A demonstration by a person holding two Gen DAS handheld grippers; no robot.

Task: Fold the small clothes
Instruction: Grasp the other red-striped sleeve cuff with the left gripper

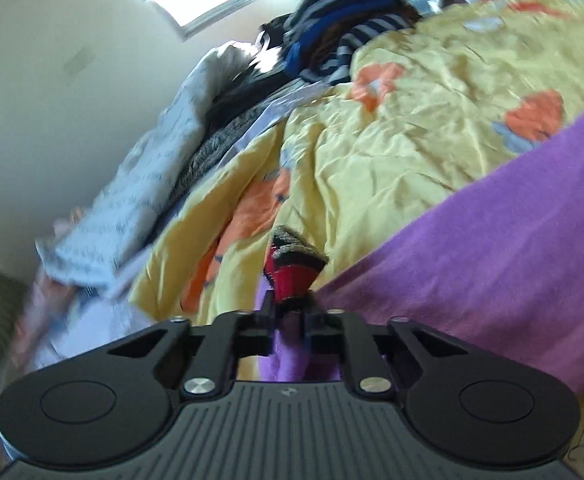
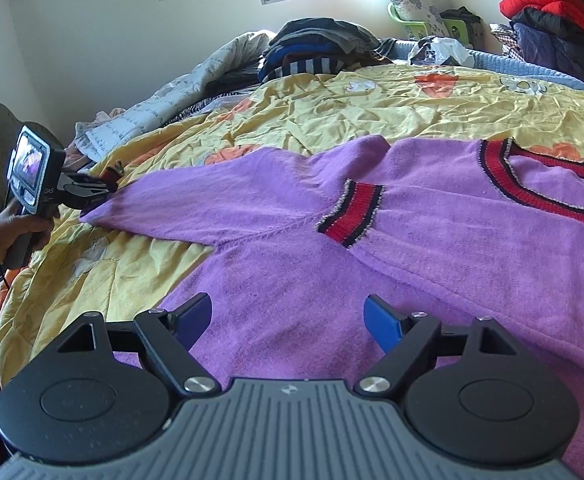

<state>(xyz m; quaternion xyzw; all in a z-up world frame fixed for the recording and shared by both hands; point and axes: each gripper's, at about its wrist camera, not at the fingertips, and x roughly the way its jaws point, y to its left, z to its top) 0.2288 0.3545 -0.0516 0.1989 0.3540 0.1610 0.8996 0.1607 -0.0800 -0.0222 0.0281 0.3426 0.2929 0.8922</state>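
Purple knit fills the lower frame of the right wrist view, where the right gripper hovers over the sweater with its fingers wide apart and nothing between them. Spread on the yellow bed cover, the sweater has one sleeve already folded across its chest, the red cuff lying at centre. At the left edge, the left gripper has its fingers clamped on the other sleeve's cuff. That sleeve likely still needs folding in, then the body.
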